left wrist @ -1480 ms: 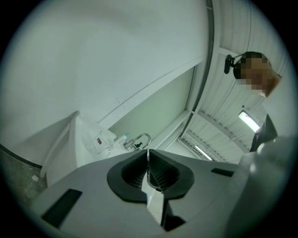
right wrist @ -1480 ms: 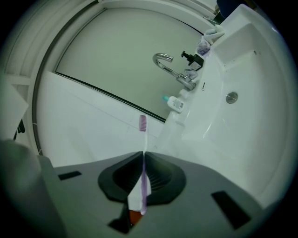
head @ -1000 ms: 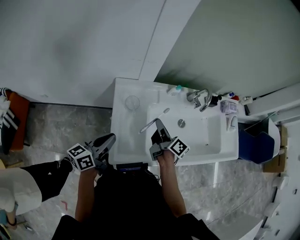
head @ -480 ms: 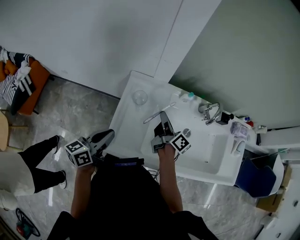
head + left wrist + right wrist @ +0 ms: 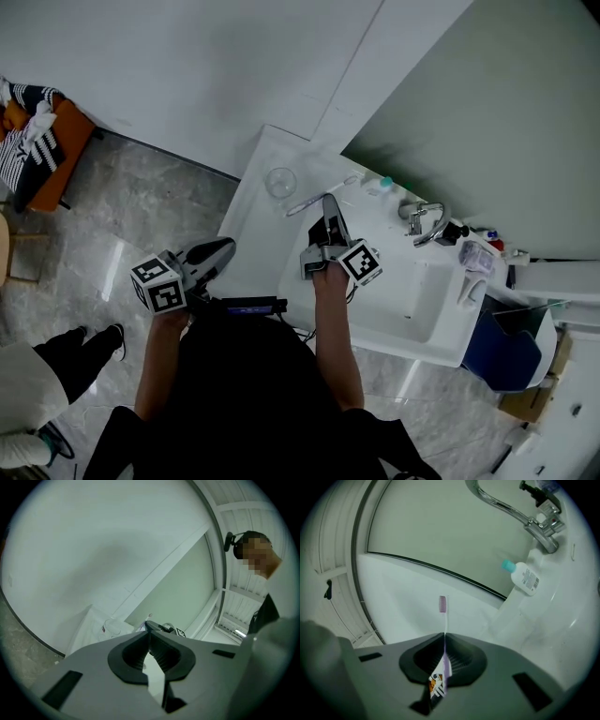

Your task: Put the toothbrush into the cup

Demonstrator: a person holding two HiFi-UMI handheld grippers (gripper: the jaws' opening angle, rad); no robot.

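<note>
Right gripper is out over the white sink, and it is clamped on the toothbrush. The right gripper view leaves no doubt: the right gripper has both dark pads pinched against the thin handle. The toothbrush stands straight up out of them, purple bristles at the top, with the printed end of the handle poking out below the pads. From the head view the brush sits crosswise at the tip of the gripper, held up off the surface. One end reaches toward the clear cup and the other toward the small white bottle with the teal cap. The cup stands upright on the worktop at the far left corner, beside the basin. The brush is near it but apart, not in it yet. The same bottle lies by the back edge in the right gripper view, with the chrome tap arching beyond it. Over on the other side, the left gripper hangs off the front left corner of the worktop, above the grey stone floor. In its own view the left gripper has its jaws pressed together with nothing in them, and the cup shows small beyond the tips.
</note>
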